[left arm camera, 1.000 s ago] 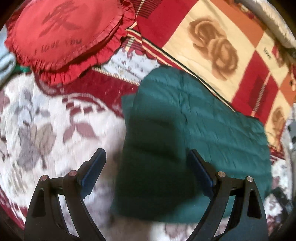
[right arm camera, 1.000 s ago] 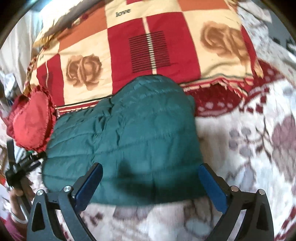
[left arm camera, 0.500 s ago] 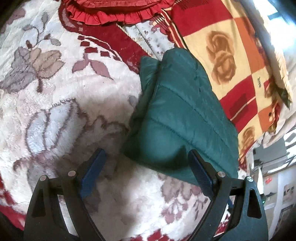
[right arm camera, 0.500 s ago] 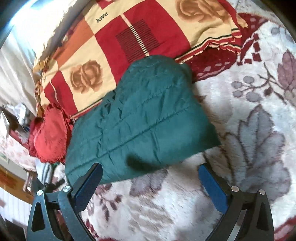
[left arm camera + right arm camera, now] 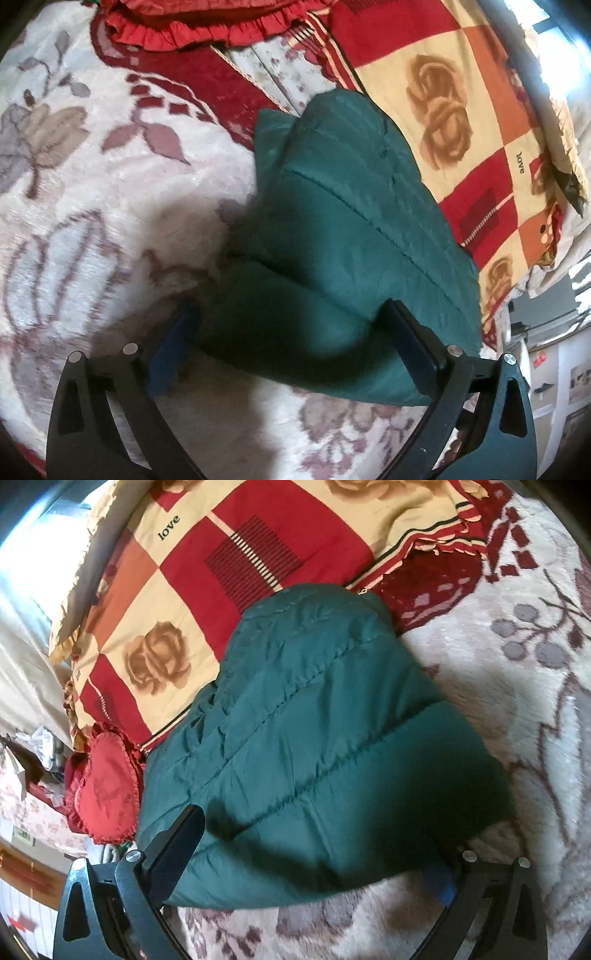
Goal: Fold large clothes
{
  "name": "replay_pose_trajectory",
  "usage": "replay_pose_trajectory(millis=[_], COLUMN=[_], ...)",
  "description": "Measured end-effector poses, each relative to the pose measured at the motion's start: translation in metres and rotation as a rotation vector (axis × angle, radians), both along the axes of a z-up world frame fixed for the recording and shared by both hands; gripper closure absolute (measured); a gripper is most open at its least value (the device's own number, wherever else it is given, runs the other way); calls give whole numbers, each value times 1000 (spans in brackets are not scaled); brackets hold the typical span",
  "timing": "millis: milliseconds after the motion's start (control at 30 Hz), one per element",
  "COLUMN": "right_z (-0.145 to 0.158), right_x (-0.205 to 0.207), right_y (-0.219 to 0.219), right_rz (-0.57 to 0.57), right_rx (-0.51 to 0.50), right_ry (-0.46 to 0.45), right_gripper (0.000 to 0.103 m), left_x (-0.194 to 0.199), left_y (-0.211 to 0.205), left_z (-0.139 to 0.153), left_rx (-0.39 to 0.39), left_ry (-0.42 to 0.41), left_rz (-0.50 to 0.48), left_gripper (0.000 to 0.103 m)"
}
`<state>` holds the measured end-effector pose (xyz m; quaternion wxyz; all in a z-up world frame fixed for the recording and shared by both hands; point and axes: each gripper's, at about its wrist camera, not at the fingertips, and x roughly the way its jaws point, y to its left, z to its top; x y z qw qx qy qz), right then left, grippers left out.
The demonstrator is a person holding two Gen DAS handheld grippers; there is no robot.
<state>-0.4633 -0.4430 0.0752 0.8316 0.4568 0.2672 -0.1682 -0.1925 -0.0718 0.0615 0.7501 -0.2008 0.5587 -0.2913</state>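
Left hand-held gripper: both fingers are spread wide. The near end of the folded green jacket sits between them. The left finger lies at the jacket's left edge, low against the floral blanket. The right finger presses into the jacket's upper surface near its right side. The fingers straddle the padded fold without squeezing it flat. Whether the left finger touches the fabric cannot be told because of blur.

In this left wrist view, the jacket lies on the bed, on the floral blanket. Its far end reaches the checked rose-print blanket. A red frilled cushion lies beyond the jacket at the upper left, well apart from it.

Right hand-held gripper: both fingers are likewise spread wide. The jacket fills the gap between them. The left finger rests on top of the jacket's left corner. The right finger is mostly hidden under the jacket's right corner; only a blue strip shows.

In this right wrist view, the jacket is a thick quilted bundle with stitched seams running across it. It lies partly on the floral blanket and partly on the checked rose-print blanket. The red frilled cushion touches the jacket's left edge.
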Motion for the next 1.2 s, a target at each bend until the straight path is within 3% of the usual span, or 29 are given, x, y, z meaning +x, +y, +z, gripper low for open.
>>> replay_pose_trajectory(millis=[133, 167, 200, 233, 300, 333, 400, 533, 833, 1067, 1100, 1200], right_z=[-1, -1, -1, 1, 3, 5, 13, 29, 54, 36, 31, 22], right_x=[2, 1, 0, -1, -3, -3, -2, -11, -68, -114, -115, -114], right_y=[-5, -6, -6, -7, -7, -5, 0, 11, 58, 102, 103, 102], right_rz=[-12, -14, -15, -18, -8, 7, 33, 73, 160, 187, 178, 159], right_rx=[32, 39, 43, 43, 46, 37, 2, -34, -34, -19, -22, -28], right_ry=[-12, -26, -44, -48, -59, -54, -34, -36, -40, 10, 33, 100], right_gripper=[0, 0, 12, 35, 49, 56, 63, 74, 75, 75, 73, 49], left_x=[0, 1, 0, 0, -2, -4, -8, -12, -61, -107, -109, -111], left_y=[-8, -7, -6, -4, 0, 1, 0, 6, 52, 89, 89, 87], left_z=[0, 0, 1, 3, 9, 15, 24, 37, 70, 51, 45, 36], left_rx=[28, 22, 16, 10, 5, 12, 30, 25, 7, 73, 89, 137], left_ry=[3, 6, 5, 0, -21, -44, -83, -107, -134, -125, -124, -113], left_rz=[-5, -3, 3, 12, 12, 3, -15, -26, -111, -142, -141, -125], left_gripper=[4, 8, 19, 25, 49, 54, 67, 72, 72, 72, 70, 56])
